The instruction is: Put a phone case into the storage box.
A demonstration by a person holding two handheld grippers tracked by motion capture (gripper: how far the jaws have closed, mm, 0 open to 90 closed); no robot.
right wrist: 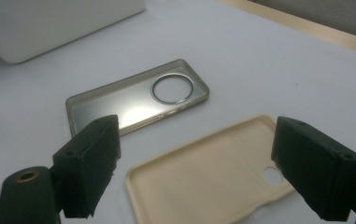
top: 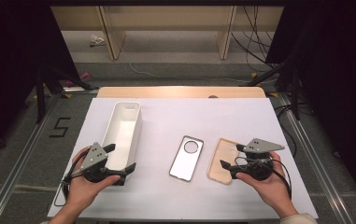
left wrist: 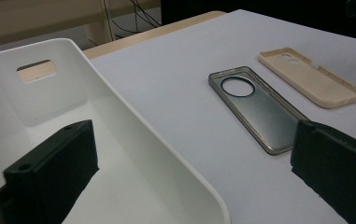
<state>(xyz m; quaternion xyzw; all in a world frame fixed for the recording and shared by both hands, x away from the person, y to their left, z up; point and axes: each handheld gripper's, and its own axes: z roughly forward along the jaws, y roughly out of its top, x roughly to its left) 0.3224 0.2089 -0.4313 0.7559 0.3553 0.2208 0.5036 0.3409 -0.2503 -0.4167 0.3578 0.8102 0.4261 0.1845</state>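
Note:
A long white bin [top: 124, 126] lies on the white table at the left. My left gripper [top: 121, 157] stands open astride the bin's near end. In the left gripper view one jaw is inside the bin [left wrist: 133, 135] and the other is over the table, with nothing gripped by the left gripper [left wrist: 194, 149]. A clear grey phone case [top: 186, 157] with a round ring hole lies mid-table. To its right lies a beige phone case [top: 220, 151], hollow side up. My right gripper [top: 231, 156] hovers open over the beige case [right wrist: 203, 177], beside the clear case [right wrist: 129, 100].
The white table top [top: 166, 116] ends at a wooden strip [top: 180, 92] at the far side. Beyond it are floor cables and wooden shelf legs. Dark stands flank both sides. The clear case [left wrist: 259, 112] and beige case [left wrist: 313, 77] lie apart from each other.

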